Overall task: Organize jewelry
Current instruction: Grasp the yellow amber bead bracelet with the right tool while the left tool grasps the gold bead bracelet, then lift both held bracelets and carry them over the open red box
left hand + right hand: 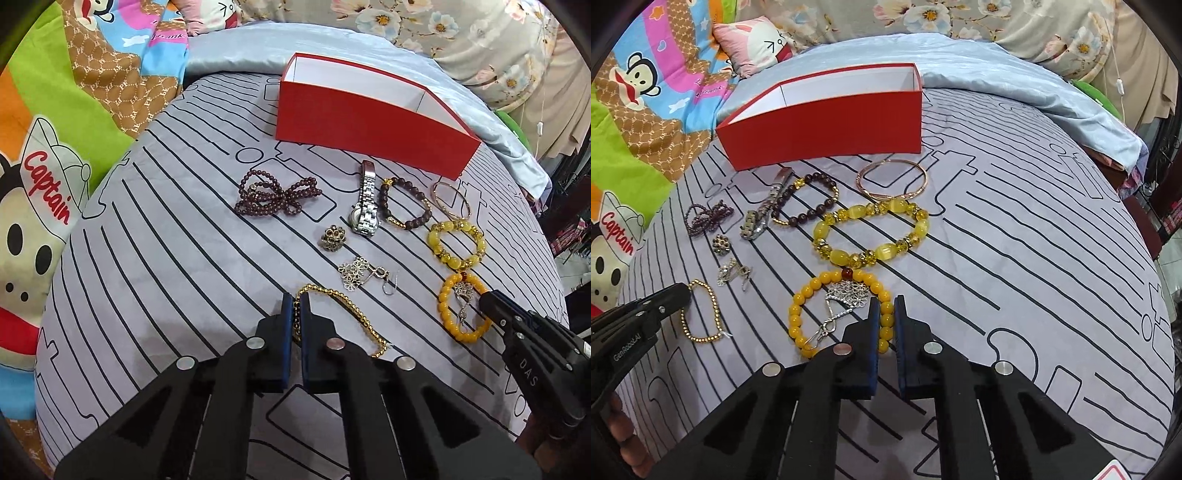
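Gold chain [334, 314] sits pinched in my left gripper [294, 306], yellow bracelet [846, 314] in my right gripper [886, 310], both before the red box [369, 122].

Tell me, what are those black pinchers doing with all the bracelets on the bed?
They are sorting jewelry into the red box, which looks empty so far. The left gripper is closed around a gold bead chain. The right gripper is closed around an orange bead bracelet with a silver earring lying on it. The watch and other bracelets lie untouched on the striped sheet.
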`<state>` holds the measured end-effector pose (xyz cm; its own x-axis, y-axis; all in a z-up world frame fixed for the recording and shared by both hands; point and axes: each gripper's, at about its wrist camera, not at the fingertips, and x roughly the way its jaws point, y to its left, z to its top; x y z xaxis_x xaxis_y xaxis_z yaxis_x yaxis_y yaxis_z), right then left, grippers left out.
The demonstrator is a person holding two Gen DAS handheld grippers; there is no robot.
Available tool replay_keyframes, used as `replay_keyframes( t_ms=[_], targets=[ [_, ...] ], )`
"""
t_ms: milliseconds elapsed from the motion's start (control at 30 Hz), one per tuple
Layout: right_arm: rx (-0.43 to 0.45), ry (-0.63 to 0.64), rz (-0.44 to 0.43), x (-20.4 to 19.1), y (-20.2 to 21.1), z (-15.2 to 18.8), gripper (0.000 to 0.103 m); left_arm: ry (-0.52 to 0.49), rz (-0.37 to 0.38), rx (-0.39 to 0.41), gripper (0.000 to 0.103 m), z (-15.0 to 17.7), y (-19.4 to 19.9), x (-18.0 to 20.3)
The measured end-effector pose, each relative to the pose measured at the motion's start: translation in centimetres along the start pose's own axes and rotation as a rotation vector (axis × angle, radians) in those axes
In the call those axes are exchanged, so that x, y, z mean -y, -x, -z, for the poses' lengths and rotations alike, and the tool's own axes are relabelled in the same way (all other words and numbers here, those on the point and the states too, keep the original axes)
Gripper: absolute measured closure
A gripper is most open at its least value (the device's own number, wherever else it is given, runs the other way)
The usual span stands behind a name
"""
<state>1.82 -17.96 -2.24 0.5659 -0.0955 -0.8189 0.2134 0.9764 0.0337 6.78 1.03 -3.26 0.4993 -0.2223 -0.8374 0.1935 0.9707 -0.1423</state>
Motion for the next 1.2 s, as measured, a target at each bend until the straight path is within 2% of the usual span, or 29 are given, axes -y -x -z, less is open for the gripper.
replay_keyframes(
  t_ms=[333, 733, 1000, 1200],
  targets=[
    [0.069, -0.005, -0.042, -0.1, 3.3, -0.8, 0.096, -0.020, -0.005, 0.023, 0.100, 0.0, 1.5, 0.6],
    [0.153, 0.002, -0.062, 0.3, 7.8, -1.6, 0.096, -0.052, 0.008, 0.100, 0.100, -0.7, 5.2, 1.8],
    [0.181, 0.001, -0.078, 1.2, 9.4, -2.8, 0.096, -0.066, 0.031, 0.168, 0.100, -2.7, 7.5, 2.1],
    [0.208, 0.020, -0.100, 1.5, 9.4, -5.4, 0.096, -0.078, 0.060, 0.214, 0.100, -5.6, 8.2, 2.5]
  ],
)
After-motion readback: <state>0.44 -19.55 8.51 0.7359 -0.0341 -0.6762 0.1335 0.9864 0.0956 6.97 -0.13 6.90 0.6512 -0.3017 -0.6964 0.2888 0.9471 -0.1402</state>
